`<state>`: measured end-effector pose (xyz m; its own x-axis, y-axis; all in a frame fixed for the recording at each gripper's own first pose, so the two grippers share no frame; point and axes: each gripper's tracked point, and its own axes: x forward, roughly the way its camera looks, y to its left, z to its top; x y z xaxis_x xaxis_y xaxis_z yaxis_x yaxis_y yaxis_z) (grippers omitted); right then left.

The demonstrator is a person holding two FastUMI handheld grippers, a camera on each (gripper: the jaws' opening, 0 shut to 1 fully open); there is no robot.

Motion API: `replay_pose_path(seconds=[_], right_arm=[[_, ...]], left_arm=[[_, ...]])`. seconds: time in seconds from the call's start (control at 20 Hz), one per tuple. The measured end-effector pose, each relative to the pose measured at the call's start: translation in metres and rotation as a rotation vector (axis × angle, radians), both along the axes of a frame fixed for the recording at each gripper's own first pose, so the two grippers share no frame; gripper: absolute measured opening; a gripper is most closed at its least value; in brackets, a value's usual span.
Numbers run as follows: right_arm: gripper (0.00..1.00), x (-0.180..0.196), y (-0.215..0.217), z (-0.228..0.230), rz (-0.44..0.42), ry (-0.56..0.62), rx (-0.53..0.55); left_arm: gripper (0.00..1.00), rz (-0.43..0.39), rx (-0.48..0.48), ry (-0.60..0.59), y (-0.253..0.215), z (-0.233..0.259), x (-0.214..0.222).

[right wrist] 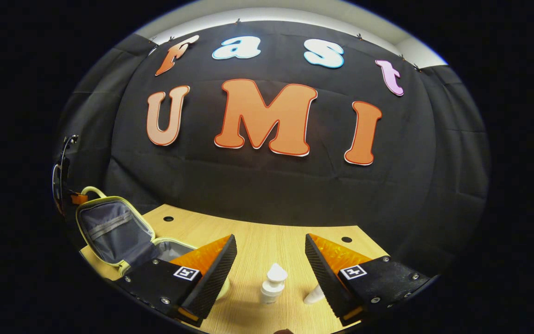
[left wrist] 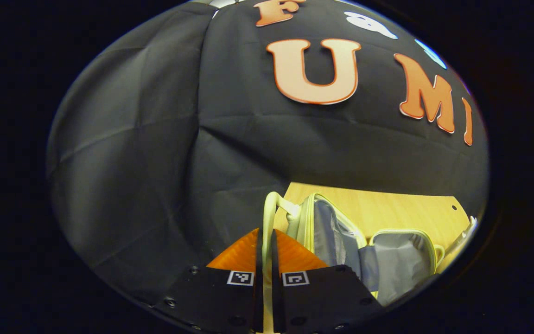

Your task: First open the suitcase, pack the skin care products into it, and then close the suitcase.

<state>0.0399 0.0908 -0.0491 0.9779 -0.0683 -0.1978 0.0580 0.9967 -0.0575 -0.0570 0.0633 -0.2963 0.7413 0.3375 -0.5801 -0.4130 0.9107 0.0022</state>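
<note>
The suitcase (right wrist: pixel 114 232) stands open on the table (right wrist: pixel 257 241), its handle (left wrist: pixel 269 208) clamped by the left gripper (left wrist: pixel 265 246). The right gripper (right wrist: pixel 270 260), fingers spread, hovers over a small white bottle (right wrist: pixel 272 283); packing is beginning, so it must descend and close.

We carried two matching grippers. The left gripper (left wrist: pixel 264 253) had black bodies, small screws, square black-and-white markers and orange ridged fingers. The right gripper (right wrist: pixel 270 260) added black textured pads (right wrist: pixel 216 273) on its inner faces.
</note>
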Motion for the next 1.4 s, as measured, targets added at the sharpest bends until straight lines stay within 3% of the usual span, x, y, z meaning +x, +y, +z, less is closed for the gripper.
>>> replay_pose_path(seconds=[0.3, 0.55, 0.75, 0.9, 1.05, 1.4], right_arm=[[0.94, -0.004, 0.002, -0.005, -0.021, 0.025, -0.008], [0.94, -0.009, 0.000, -0.008, -0.037, 0.045, -0.002], [0.94, -0.013, -0.002, -0.012, -0.036, 0.062, -0.004], [0.94, -0.013, -0.006, -0.012, -0.037, 0.058, 0.000], [0.95, -0.012, -0.015, -0.012, -0.043, 0.053, 0.009], [0.95, -0.006, -0.045, -0.014, -0.029, 0.023, 0.042]], left_arm=[[0.08, 0.038, -0.092, 0.122, -0.004, -0.026, -0.019], [0.08, 0.129, -0.146, 0.206, -0.010, -0.041, -0.034], [0.16, 0.191, -0.078, 0.235, 0.001, -0.046, -0.040], [0.23, 0.170, -0.033, 0.170, -0.007, -0.022, -0.026], [0.74, 0.114, 0.030, 0.099, -0.032, 0.017, -0.008], [0.99, -0.026, 0.187, -0.036, -0.110, 0.134, 0.012]])
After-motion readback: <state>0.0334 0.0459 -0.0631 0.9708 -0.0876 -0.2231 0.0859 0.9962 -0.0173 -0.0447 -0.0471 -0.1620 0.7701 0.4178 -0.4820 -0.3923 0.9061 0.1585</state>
